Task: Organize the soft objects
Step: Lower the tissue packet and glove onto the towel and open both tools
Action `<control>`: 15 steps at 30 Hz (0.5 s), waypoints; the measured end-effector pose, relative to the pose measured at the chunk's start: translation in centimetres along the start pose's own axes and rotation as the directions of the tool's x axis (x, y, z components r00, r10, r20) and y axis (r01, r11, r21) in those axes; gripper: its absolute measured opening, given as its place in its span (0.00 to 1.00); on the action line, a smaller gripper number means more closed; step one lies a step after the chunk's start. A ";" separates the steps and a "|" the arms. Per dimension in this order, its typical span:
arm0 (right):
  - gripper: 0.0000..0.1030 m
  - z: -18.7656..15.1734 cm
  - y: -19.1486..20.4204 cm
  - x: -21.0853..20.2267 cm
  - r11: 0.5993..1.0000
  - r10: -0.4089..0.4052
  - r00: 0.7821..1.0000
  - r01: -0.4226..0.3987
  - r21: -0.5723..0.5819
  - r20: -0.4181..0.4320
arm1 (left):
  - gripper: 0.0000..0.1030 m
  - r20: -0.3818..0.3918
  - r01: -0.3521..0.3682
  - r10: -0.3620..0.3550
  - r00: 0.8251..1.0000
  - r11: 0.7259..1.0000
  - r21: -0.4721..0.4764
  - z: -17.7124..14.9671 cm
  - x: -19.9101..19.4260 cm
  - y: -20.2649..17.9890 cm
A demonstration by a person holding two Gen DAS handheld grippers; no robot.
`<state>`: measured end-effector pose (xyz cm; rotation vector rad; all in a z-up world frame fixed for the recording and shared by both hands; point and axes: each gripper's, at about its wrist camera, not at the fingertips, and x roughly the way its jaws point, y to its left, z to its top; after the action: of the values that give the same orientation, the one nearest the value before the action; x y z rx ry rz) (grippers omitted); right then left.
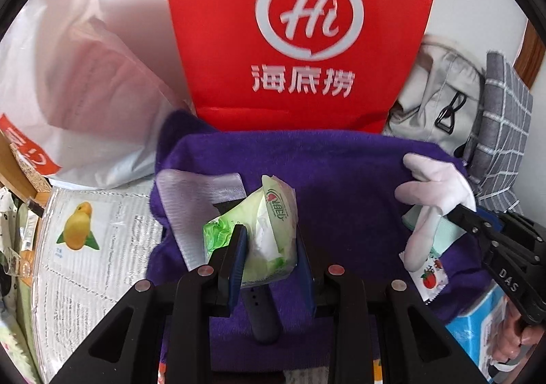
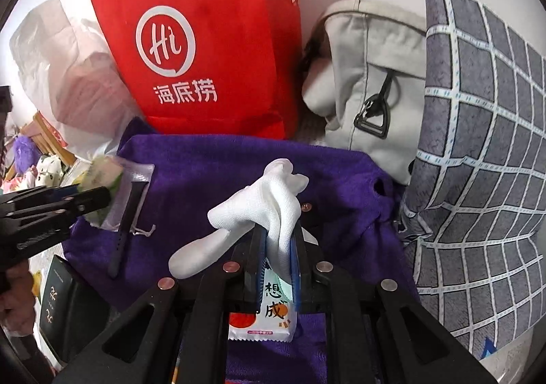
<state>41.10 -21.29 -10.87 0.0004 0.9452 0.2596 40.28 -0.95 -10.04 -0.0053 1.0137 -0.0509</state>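
Both things are lifted over the purple towel [image 1: 341, 172]: the left gripper [image 1: 271, 247] clamps a green tissue pack [image 1: 262, 230], the right gripper [image 2: 278, 247] pinches a white glove [image 2: 269, 203] (snack packet beneath), so next comes carrying each somewhere, perhaps the far red bag [image 1: 300, 32]

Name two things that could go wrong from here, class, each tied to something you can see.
1. The right claw pinches the white glove by one edge; most hangs loose and may slip out.
2. The left claw squeezes the green tissue pack above the black strap on the purple towel; lowering might snag it.
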 end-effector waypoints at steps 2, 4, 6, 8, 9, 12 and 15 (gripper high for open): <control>0.15 0.1 -0.1 0.4 1.000 0.005 1.000 -0.005 0.006 -0.006 | 0.28 -0.017 0.012 -0.012 1.000 1.000 0.005 0.0 0.6 -0.2; 0.16 0.0 -0.2 0.5 1.000 0.023 1.000 -0.023 0.012 -0.008 | 0.29 -0.026 0.022 -0.022 0.999 1.000 0.005 0.0 1.1 0.0; 0.16 0.0 -0.1 0.4 1.000 0.030 1.000 -0.030 0.008 -0.010 | 0.29 -0.037 0.036 -0.036 0.999 0.999 0.002 -0.1 1.6 0.0; 0.18 0.0 0.0 0.4 1.000 0.024 1.000 -0.024 0.001 -0.010 | 0.30 -0.037 0.041 -0.041 0.998 0.999 0.013 -0.1 1.7 -0.2; 0.21 0.0 0.0 0.3 1.000 0.025 1.000 -0.025 0.000 -0.011 | 0.30 -0.034 0.042 -0.041 0.999 0.999 0.018 -0.1 1.7 -0.3; 0.31 0.0 0.0 0.1 1.000 0.029 1.000 -0.029 0.002 -0.009 | 0.31 -0.038 0.052 -0.051 0.998 0.998 0.021 0.1 2.0 -0.6; 0.39 0.0 -0.1 -0.4 1.000 0.025 1.000 -0.025 0.001 0.005 | 0.38 -0.052 0.058 -0.058 0.997 0.998 0.009 0.1 2.4 -0.4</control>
<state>40.97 -21.48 -10.58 0.0138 0.9412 0.2825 41.61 -1.46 -12.01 -0.0238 1.0651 -0.1098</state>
